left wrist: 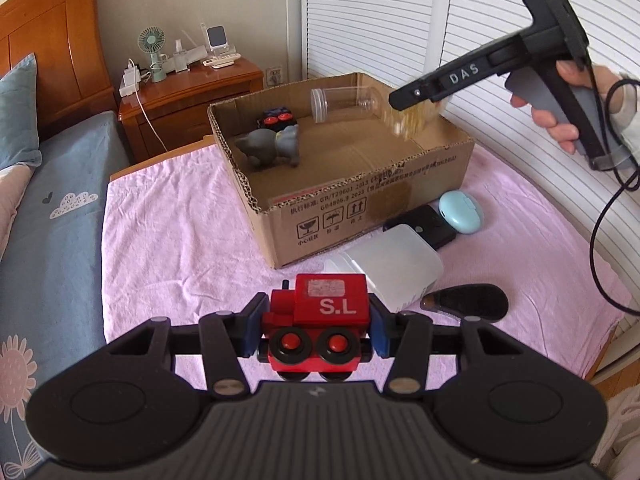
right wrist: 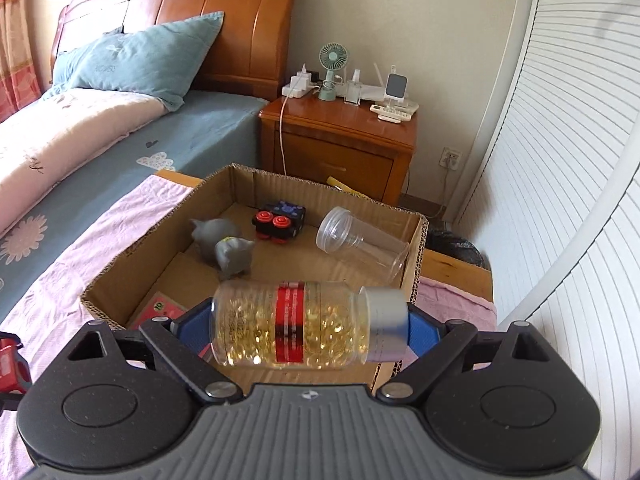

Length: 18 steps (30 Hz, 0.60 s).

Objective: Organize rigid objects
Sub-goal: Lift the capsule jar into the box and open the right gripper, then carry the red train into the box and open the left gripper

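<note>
Glossy red toy train (left wrist: 319, 322) — blocky, black-wheeled

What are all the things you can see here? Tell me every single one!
red toy train: 1, red with black wheels, held in the left claw
capsule bottle: 1, clear with yellow capsules and silver cap, held sideways in the right claw
cardboard box: 1, brown, on the pink cloth
clear jar: 1, see-through, lying in the box
grey animal toys: 2, grey, in the box
dark toy car: 1, black with red wheels, in the box
white tub: 1, cloudy white, outside the box
black case: 1, black, beside the box
blue case: 1, pale blue, beside the box
pink cloth: 1, pink, under everything
nightstand: 1, wooden, beside the bed
left claw: 1, black, shut
right claw: 1, black, shut
</note>
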Available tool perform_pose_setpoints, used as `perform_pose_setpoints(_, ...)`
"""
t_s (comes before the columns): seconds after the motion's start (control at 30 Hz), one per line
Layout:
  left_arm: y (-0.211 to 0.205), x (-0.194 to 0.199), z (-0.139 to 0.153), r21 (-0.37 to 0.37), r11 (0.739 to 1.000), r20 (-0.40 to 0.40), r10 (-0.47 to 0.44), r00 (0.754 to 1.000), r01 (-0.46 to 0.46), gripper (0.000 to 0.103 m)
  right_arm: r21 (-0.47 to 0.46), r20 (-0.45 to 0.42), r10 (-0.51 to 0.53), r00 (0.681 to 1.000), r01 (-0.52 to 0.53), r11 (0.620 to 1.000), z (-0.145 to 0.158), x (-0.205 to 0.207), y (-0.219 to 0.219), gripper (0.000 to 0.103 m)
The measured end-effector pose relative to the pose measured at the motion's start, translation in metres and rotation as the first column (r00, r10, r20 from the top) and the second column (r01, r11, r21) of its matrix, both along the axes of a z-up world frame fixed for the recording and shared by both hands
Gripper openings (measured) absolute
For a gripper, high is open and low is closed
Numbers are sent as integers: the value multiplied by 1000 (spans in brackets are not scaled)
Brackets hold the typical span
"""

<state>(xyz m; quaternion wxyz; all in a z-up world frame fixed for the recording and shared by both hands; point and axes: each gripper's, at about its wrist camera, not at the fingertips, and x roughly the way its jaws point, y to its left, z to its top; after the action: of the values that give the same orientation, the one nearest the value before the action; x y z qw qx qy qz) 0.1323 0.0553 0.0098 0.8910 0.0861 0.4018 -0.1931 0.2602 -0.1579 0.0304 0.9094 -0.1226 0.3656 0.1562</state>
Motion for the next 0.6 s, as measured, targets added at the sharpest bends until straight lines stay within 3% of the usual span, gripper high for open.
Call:
perform_pose_setpoints(0.3,-5,10,9,0,1000,22,-1,1000,1,50,65,-25,-49,998,51,997,-1,-29,-16,103)
perform_pose_setpoints(0.6,-30,35,31,20,999,63,-26,998,24,50,89,-85,-179,980,186,978,-12,-73,-32,103)
